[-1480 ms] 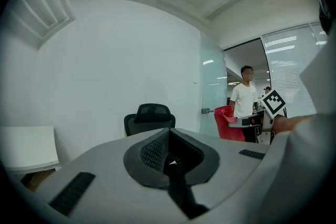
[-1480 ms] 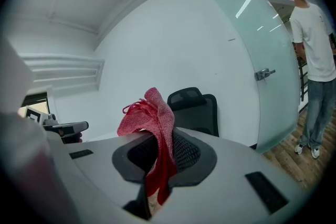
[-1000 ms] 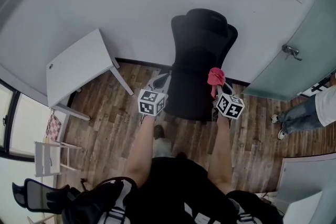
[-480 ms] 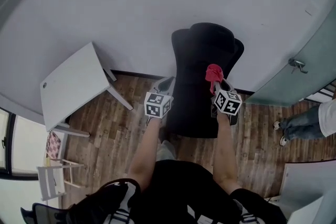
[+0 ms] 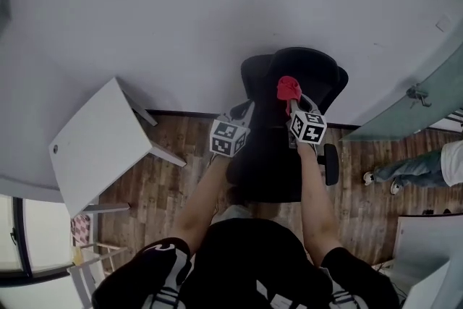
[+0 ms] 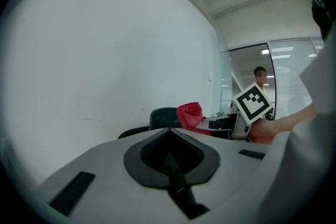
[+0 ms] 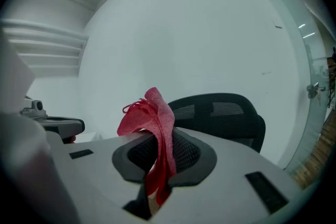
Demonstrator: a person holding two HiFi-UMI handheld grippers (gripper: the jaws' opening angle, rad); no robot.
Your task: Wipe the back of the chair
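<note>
A black mesh office chair (image 5: 271,155) stands against the white wall, its back toward me. My right gripper (image 5: 296,101) is shut on a red cloth (image 5: 289,87), raised near the top of the chair's back (image 5: 318,72). In the right gripper view the red cloth (image 7: 152,126) bunches out of the closed jaws, with the chair's headrest (image 7: 220,115) just beyond. My left gripper (image 5: 242,116) is at the chair's left edge, shut and empty. The left gripper view shows the headrest (image 6: 163,118), the cloth (image 6: 190,115) and the right gripper's marker cube (image 6: 253,103).
A white table (image 5: 94,145) stands to the left on the wood floor (image 5: 173,184). A frosted glass door (image 5: 427,98) with a handle is at the right, and a person's legs (image 5: 405,170) stand near it. The chair's right armrest (image 5: 331,164) sticks out.
Both grippers have risen up the chair's back, the right one carrying the red cloth from mid-back to near the headrest. My view has moved closer to the wall.
</note>
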